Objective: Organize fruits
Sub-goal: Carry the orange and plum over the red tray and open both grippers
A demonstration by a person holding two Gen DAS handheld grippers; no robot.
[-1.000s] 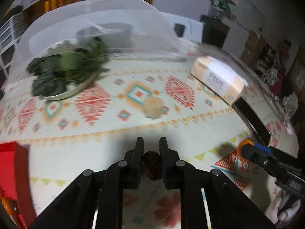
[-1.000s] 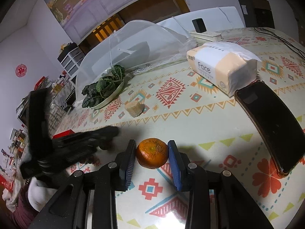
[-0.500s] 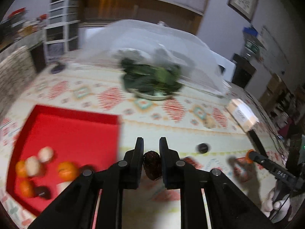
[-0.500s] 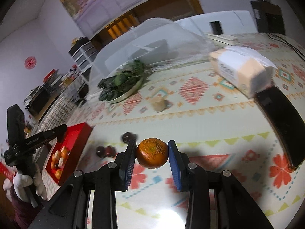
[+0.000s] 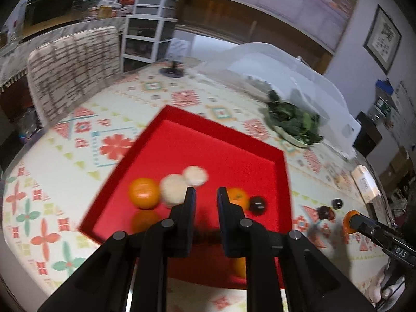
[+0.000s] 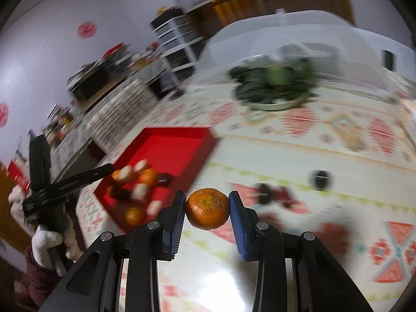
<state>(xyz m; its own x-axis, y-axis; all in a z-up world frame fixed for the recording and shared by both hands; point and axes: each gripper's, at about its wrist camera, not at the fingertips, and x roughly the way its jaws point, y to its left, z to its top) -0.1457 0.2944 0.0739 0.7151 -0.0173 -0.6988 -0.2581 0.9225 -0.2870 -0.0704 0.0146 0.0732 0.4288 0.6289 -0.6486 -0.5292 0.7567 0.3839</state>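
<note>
Left gripper (image 5: 205, 195) hung over the red tray (image 5: 282, 179), jaws parted, nothing between; right gripper (image 6: 208, 208) clenched a tangerine (image 6: 208, 208) above the patterned tablecloth (image 6: 299, 156), beside the tray's near edge; bare red floor lay toward the tray's far corner.

Fruits (image 6: 135, 184) in red tray (image 6: 166, 153): motion-blurred, indistinct.

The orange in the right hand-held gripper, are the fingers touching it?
Touching. The right wrist view shows both fingers pressed against the orange's sides, no gap, holding it above the table.
</note>
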